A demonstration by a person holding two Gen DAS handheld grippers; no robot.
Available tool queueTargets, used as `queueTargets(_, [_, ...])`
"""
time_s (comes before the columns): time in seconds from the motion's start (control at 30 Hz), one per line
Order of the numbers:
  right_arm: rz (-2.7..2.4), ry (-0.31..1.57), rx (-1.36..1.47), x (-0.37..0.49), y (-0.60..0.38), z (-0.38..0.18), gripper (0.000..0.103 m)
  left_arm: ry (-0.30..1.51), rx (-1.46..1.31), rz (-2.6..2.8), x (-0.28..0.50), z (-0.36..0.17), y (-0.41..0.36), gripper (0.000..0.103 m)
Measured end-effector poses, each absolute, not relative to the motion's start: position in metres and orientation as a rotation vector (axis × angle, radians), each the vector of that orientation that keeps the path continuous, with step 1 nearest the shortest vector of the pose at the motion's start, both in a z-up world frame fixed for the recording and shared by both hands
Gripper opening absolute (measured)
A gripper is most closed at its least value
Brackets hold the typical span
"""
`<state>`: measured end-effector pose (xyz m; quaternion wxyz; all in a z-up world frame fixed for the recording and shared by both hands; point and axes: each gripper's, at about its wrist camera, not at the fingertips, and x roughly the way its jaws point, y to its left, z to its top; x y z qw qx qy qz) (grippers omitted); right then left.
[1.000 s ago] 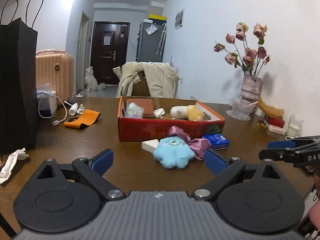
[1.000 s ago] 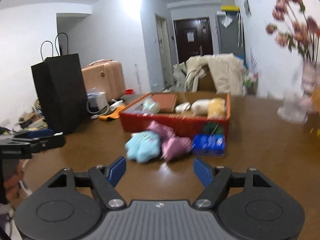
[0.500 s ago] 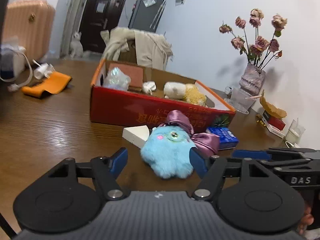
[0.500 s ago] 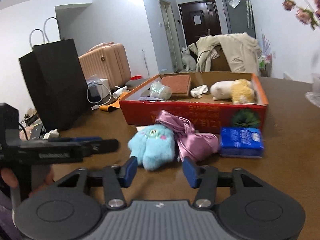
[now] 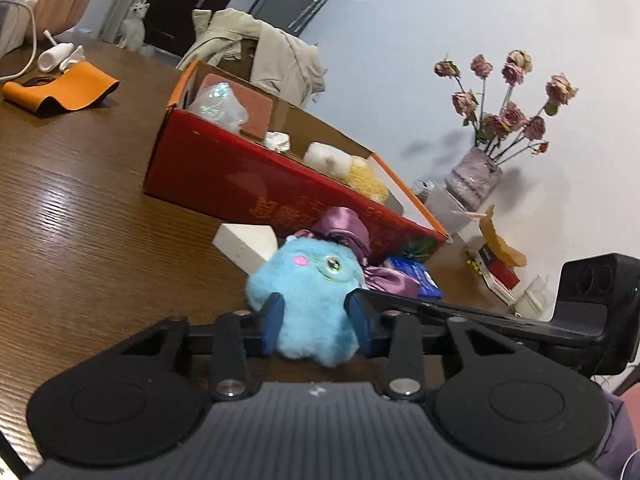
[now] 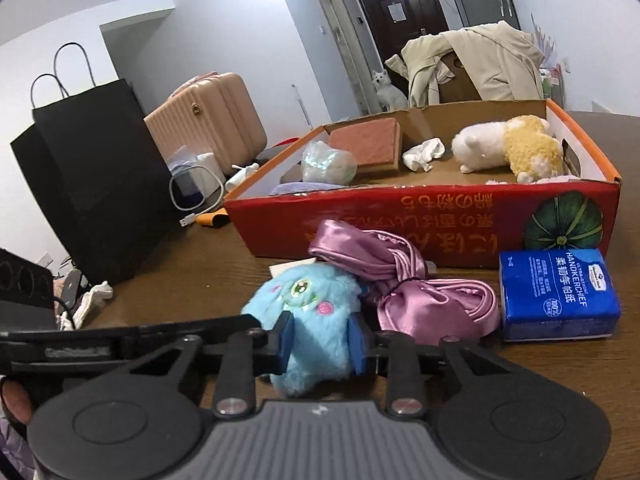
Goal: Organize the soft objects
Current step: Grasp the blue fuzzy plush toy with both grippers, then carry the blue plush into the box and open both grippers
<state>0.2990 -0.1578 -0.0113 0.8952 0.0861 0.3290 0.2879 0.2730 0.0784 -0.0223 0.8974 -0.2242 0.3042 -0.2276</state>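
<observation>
Blue plush fur is now flanked by both tools: the blue plush toy (image 5: 310, 292) lies on the table (image 5: 80, 240) in front of the red cardboard box (image 5: 224, 176), at lower centre of each wrist view. A second ago both tools were spread wide and stood well back from the toy; since then each has been brought down and forward. The jaws of the left tool (image 5: 314, 322) are closing, with the toy between them and the pads at or into its fur. The same is seen of the right tool (image 6: 322, 344), whose jaws are also closing on the toy from the other side. A two-handed pick-up is judged to be starting, presumably for transfer into the box, where a white-and-yellow plush (image 6: 508, 148) already lies. A purple satin ribbon (image 6: 400, 280) touches the toy and may be dragged along. A blue tissue pack (image 6: 558, 294) lies just beside the ribbon. The table is dark brown wood with a sheen. A black paper bag (image 6: 92, 176) and a pink suitcase (image 6: 212, 120) occupy the left of the right wrist view; a vase of dried roses (image 5: 480, 168) stands at right in the left wrist view.
</observation>
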Motion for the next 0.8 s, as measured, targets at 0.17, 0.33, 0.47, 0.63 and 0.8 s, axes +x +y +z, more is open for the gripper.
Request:
queueTargets(0.17, [0.641, 0.675, 0.13, 0.258, -0.158, -0.005, 0.009, 0.606, -0.449, -0.563, 0.242, -0.016, 0.063, 0.026])
queueTargets(0.33, [0.626, 0.682, 0.141, 0.239, -0.175, -0.003, 0.013, 0.576, -0.379, -0.453, 0.216, -0.009, 0.063, 0.039])
queueTargets(0.47, [0.616, 0.637, 0.16, 0.257, -0.18, 0.006, 0.032, 0.55, -0.343, -0.354, 0.228, -0.004, 0.071, 0.057])
queueTargets(0.63, [0.638, 0.666, 0.197, 0.299, -0.163, -0.001, 0.043, 0.614, -0.34, -0.361, 0.259, -0.012, 0.075, 0.066])
queueTargets(0.8, [0.631, 0.738, 0.27, 0.321, -0.157, -0.021, 0.043, 0.677, -0.394, -0.391, 0.271, -0.025, 0.079, 0.048])
